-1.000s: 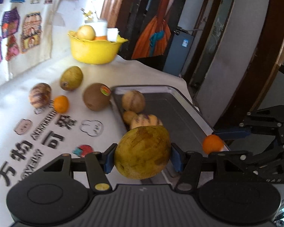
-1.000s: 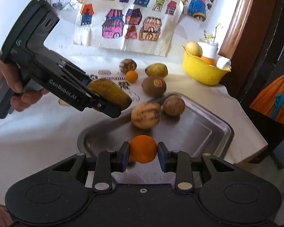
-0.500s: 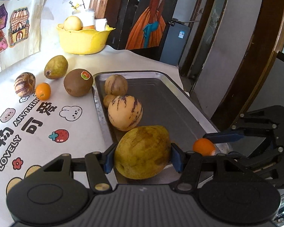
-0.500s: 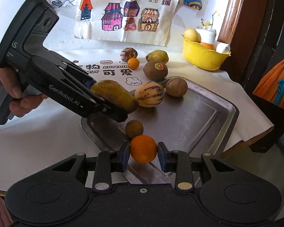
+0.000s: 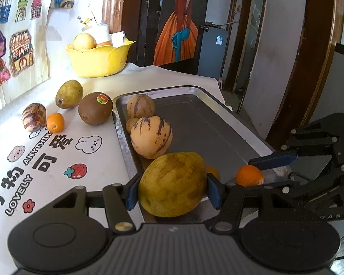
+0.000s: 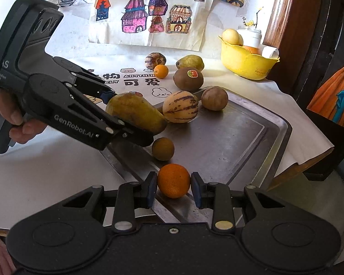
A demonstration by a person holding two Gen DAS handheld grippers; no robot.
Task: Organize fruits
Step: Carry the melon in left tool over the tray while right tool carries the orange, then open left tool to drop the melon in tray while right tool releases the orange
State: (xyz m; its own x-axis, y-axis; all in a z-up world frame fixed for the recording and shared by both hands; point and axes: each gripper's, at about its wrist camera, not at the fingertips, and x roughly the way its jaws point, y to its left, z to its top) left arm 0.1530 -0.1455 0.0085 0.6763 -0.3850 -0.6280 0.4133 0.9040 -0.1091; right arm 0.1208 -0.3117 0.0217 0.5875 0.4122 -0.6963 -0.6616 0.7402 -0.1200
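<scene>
Holding a large yellow-green pear with brown specks (image 5: 173,184) in my left tongs (image 5: 172,191), I keep it low over the near left corner of the rectangular grey metal tray (image 5: 208,123); both blue pads are pressed on its sides. My right tongs (image 6: 173,189) are around a small round orange (image 6: 173,180) at the near edge of the same tray, and the pads stand just beside its skin; from the pictures I cannot tell if they really press it. In the tray lie a pale round melon with purple stripes (image 6: 180,106), a brownish striped round fruit (image 6: 214,97) just beside it toward the far corner, and a small dull-brown round fruit (image 6: 162,149) near the pear. On the white printed cloth of the counter (image 5: 57,160), left of the tray, there are a brown kiwi with a red and green sticker (image 5: 95,108), a green-brown pear (image 5: 69,94), a tiny orange (image 5: 55,122) and a dark striped round fruit (image 5: 33,117) touching it. At the far end a yellow plastic bowl (image 5: 101,60) holds a pale yellow fruit (image 5: 84,41).
</scene>
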